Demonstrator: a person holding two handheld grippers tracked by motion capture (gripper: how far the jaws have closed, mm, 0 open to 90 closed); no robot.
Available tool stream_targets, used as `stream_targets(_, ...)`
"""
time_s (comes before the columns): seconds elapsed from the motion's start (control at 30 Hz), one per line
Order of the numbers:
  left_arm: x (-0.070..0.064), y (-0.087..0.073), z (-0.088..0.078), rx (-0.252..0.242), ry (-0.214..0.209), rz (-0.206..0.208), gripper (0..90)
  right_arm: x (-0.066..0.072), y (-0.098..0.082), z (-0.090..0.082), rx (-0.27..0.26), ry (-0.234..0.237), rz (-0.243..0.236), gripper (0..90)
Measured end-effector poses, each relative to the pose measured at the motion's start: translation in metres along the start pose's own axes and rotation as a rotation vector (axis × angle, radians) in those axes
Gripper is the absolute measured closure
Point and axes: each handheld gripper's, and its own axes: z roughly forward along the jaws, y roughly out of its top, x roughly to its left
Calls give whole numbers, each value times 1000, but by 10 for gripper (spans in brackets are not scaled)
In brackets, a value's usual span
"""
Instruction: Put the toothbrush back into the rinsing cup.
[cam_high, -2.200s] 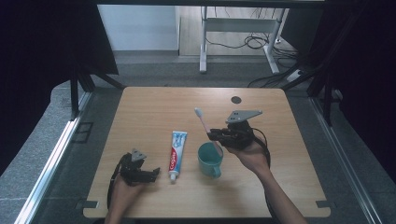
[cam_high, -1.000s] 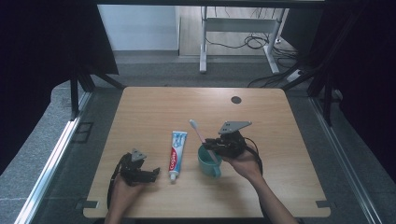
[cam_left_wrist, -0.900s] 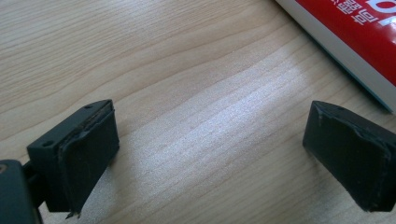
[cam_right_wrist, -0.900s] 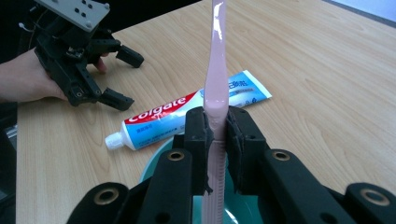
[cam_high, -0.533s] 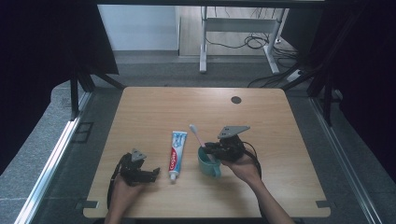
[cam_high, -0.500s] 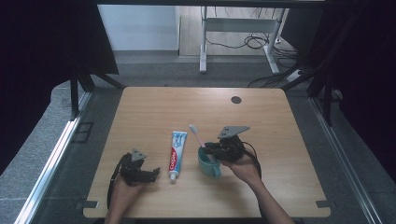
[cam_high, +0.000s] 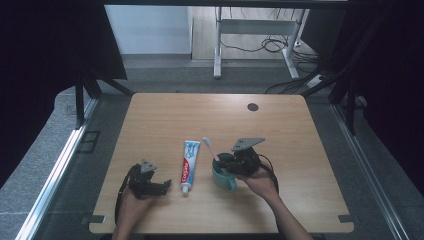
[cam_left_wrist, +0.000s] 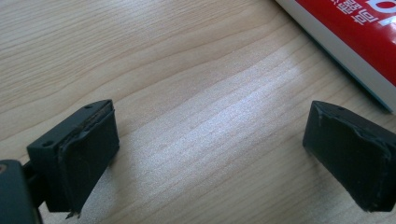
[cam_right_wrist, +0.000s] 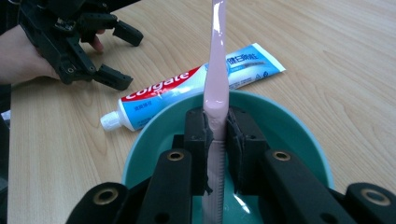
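A pink toothbrush (cam_right_wrist: 217, 70) stands upright with my right gripper (cam_right_wrist: 217, 126) shut on its handle; the handle's lower end dips inside a teal cup (cam_right_wrist: 289, 121). From above, the toothbrush (cam_high: 209, 147) leans up and to the left out of the cup (cam_high: 222, 176), with the right gripper (cam_high: 230, 164) over the rim. A toothpaste tube (cam_high: 188, 160) lies flat to the cup's left. My left gripper (cam_high: 162, 186) rests on the table left of the tube, jaws open. Its own view shows the left gripper (cam_left_wrist: 210, 154) with bare wood between the pads and the tube (cam_left_wrist: 355, 32) just beyond.
The wooden table (cam_high: 280, 125) has a small dark round hole (cam_high: 252, 107) near its far edge. Beyond the table are a white desk frame (cam_high: 217, 45) and cables on the floor. Dark curtains hang on both sides.
My right gripper has carried the toothbrush left and down until its handle end sits in the teal cup. The left gripper has stayed put.
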Motion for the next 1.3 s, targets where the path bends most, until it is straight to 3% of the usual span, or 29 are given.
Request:
stream_targets(0.4, 0, 0, 0, 3, 0, 4, 33, -2, -5, 6, 40, 1, 10, 773)
stream_targets(0.93, 0, 0, 0, 3, -1, 4, 33, -2, -5, 5, 40, 1, 12, 728)
stream_targets(1.3, 0, 0, 0, 0, 0, 0, 33, 3, 2, -4, 24, -8, -22, 637)
